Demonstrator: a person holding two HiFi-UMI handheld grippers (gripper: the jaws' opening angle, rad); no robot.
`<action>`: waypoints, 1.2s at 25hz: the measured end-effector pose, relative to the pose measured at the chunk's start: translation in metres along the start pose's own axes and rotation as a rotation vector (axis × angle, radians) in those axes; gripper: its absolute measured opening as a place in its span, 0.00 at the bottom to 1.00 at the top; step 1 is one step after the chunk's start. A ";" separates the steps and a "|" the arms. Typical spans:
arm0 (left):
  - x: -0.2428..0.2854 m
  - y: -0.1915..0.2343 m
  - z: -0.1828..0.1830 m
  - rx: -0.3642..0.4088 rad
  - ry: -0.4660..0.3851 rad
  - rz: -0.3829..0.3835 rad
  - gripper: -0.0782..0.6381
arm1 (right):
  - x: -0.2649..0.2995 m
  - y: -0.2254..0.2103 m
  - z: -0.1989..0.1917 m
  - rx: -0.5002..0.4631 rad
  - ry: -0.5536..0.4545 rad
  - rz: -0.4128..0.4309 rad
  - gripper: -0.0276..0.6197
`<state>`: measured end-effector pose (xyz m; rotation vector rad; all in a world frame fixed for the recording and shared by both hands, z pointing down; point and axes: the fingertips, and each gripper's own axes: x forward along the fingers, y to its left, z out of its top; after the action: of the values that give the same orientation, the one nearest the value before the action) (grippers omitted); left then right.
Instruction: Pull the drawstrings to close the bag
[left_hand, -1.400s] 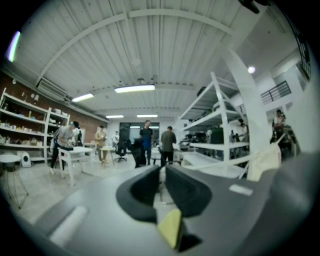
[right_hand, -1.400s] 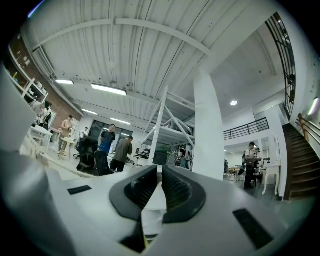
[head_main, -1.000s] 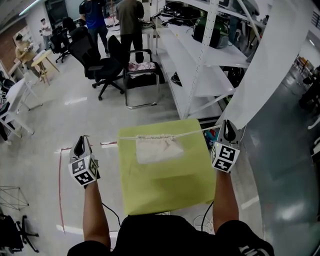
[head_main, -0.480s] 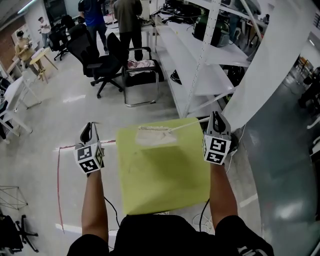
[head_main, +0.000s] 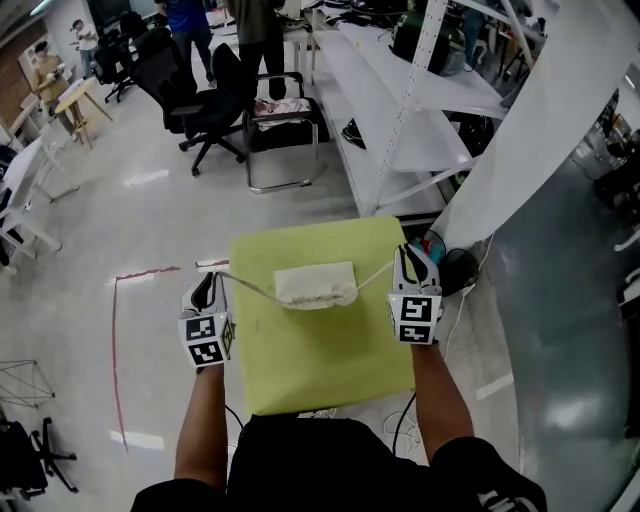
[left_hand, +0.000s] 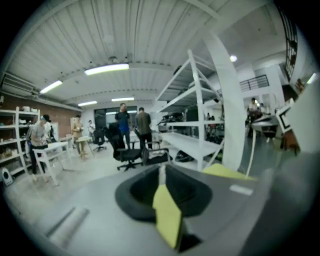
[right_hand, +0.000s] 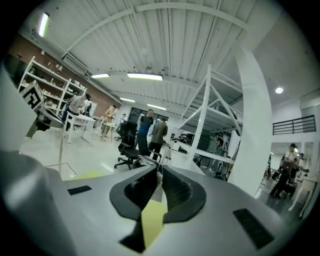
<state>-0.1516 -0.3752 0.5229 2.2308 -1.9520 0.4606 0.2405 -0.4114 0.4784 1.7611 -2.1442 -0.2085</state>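
**While left gripper (head_main: 205, 289) and right gripper (head_main: 411, 263) pinch at either side, drawstring bag (head_main: 315, 286) lies on table**

Both jaw pairs stand nearly shut, seemingly on thin cord: left drawstring (head_main: 250, 290), right drawstring (head_main: 375, 278), each running to the bag on the yellow-green table (head_main: 320, 365).

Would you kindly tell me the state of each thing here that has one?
Left gripper: shut on left drawstring.
Right gripper: shut on right drawstring.
Bag: mouth gathered, over the green pad.
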 end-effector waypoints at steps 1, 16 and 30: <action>-0.001 -0.002 -0.009 -0.002 0.020 -0.002 0.17 | -0.002 0.007 -0.006 -0.005 0.014 0.020 0.09; -0.024 -0.077 -0.145 0.039 0.305 -0.130 0.18 | -0.055 0.089 -0.148 0.083 0.329 0.193 0.09; -0.038 -0.133 -0.218 0.082 0.450 -0.218 0.28 | -0.074 0.154 -0.217 0.035 0.501 0.367 0.09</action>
<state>-0.0543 -0.2535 0.7288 2.1159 -1.4724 0.9286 0.1897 -0.2824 0.7179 1.2307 -2.0408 0.3314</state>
